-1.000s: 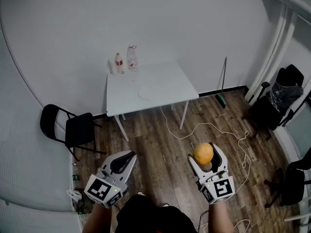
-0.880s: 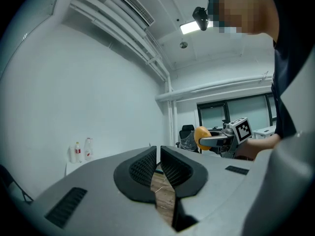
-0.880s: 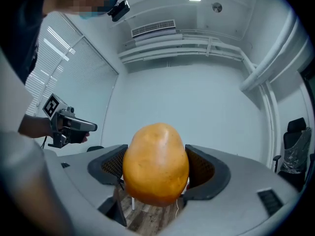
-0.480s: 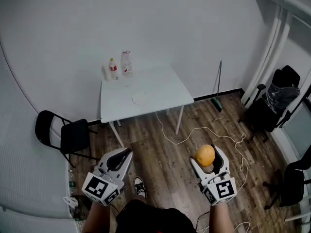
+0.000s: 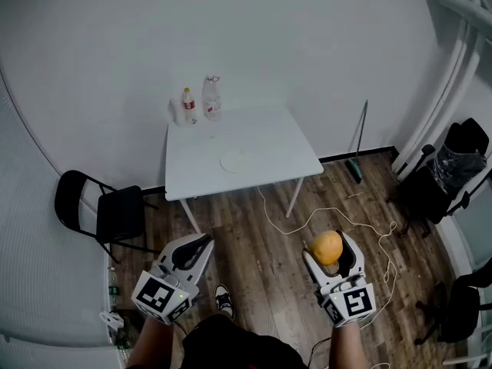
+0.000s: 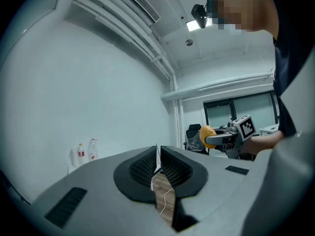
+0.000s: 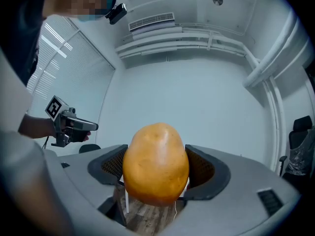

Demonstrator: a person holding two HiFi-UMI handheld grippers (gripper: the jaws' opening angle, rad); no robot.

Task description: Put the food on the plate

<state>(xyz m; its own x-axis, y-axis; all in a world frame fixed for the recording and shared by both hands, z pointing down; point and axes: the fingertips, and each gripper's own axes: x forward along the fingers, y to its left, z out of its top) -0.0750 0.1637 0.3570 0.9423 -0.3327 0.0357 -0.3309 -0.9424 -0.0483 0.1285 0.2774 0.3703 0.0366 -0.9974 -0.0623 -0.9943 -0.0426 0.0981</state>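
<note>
Between right gripper [image 5: 327,249] fingers [image 7: 206,168], snug, orange food [image 7: 156,163]; left gripper [image 6: 158,157] fingers [image 6: 140,168] together, empty; bottle [image 5: 187,104] label unreadable.

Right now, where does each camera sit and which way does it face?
Head view: on the person's head, steeply down at floor and table; shows forearms, left gripper, right gripper.
Left gripper view: on that gripper, along shut jaws toward the wall; right gripper shows.
Right gripper view: along jaws clamped on orange food.
All show the food.

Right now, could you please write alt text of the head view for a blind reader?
The right gripper holds an orange food item above a wooden floor; the left gripper is shut and empty. Ahead stands a white table with a plate.
</note>
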